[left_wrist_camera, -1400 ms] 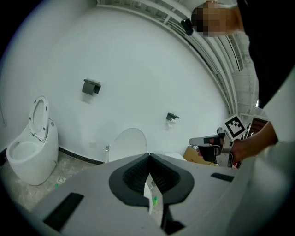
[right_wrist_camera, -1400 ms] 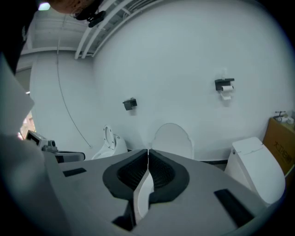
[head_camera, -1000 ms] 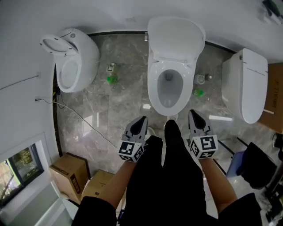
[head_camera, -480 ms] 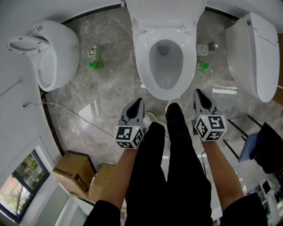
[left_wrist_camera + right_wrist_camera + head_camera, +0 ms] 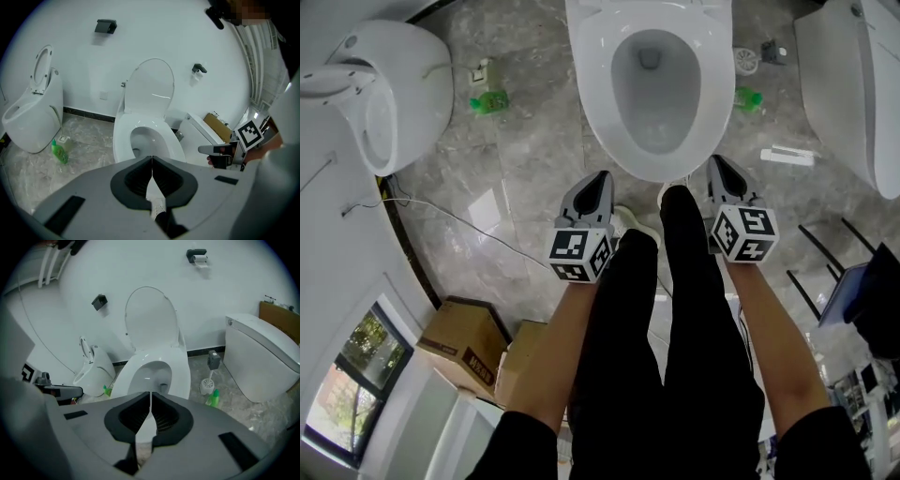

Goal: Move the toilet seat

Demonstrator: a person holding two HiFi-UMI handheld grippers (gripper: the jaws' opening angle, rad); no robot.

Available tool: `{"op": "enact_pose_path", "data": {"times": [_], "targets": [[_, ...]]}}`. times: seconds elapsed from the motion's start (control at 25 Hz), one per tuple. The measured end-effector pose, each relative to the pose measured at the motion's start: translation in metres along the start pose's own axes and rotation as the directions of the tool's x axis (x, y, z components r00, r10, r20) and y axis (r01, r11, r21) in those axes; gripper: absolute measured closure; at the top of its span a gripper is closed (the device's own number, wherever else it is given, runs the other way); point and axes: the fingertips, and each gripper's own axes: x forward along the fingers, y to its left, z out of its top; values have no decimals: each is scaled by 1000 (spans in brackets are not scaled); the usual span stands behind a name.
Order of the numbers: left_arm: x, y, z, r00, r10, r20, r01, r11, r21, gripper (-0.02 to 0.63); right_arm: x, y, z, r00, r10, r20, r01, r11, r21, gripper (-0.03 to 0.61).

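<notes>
Both left tongs (image 5: 598,178) and right tongs (image 5: 717,164) hang closed, empty, flanking the toilet seat (image 5: 589,94) front edge.

White oval toilet seat (image 5: 592,94), lying flat

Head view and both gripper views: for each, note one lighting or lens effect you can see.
Head view: a bright glare patch on the floor left of the toilet. Left gripper view: fisheye bends the wall, corners go black, a highlight streaks the lid. Right gripper view: the same bending and black corners, soft even light.
</notes>
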Motion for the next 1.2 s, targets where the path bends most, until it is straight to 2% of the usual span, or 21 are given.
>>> {"op": "enact_pose_path", "data": {"times": [0.2,0.28,0.4,0.52,0.56,0.6,0.64,0.76,0.84,0.96,1.0,1.08,1.2], "targets": [[23,8,-9,1000,19,-12,-18,998,52,598,15,-17,-2,1000,-10,4,10,1000,6,546],[37,12,-8,1000,8,-8,-8,999,47,598,24,-25,-4,1000,-4,5,4,1000,13,546],[52,18,-10,1000,5,12,-5,1000,8,598,39,-39,-14,1000,17,-6,-16,991,134,545],[63,28,-19,999,37,-3,-37,999,-39,597,49,-54,-16,999,-7,-33,14,974,226,543],[67,32,-21,999,52,-11,-53,997,-50,579,54,-58,-17,999,-7,-43,17,971,239,521],[71,36,-23,998,68,-16,-69,996,-60,526,59,-62,-21,998,1,-57,13,967,255,449],[74,41,-23,996,82,-16,-83,994,-71,497,64,-65,-26,997,15,-73,6,961,276,425],[80,54,-24,993,116,-14,-117,986,-117,426,77,-72,-41,992,47,-119,-6,946,323,379],[84,61,-30,992,126,-33,-129,980,-152,396,82,-75,-44,989,52,-136,-4,944,329,371],[95,62,-39,992,105,-73,-117,973,-197,381,84,-74,-42,986,21,-164,22,967,256,371],[99,62,-41,992,97,-87,-112,973,-201,375,83,-75,-43,985,5,-174,38,969,245,345],[106,62,-44,990,97,-105,-117,972,-202,362,83,-80,-51,981,-14,-196,69,958,277,331],[109,64,-45,985,127,-116,-149,966,-213,359,87,-87,-63,977,5,-213,72,934,351,328]]}}
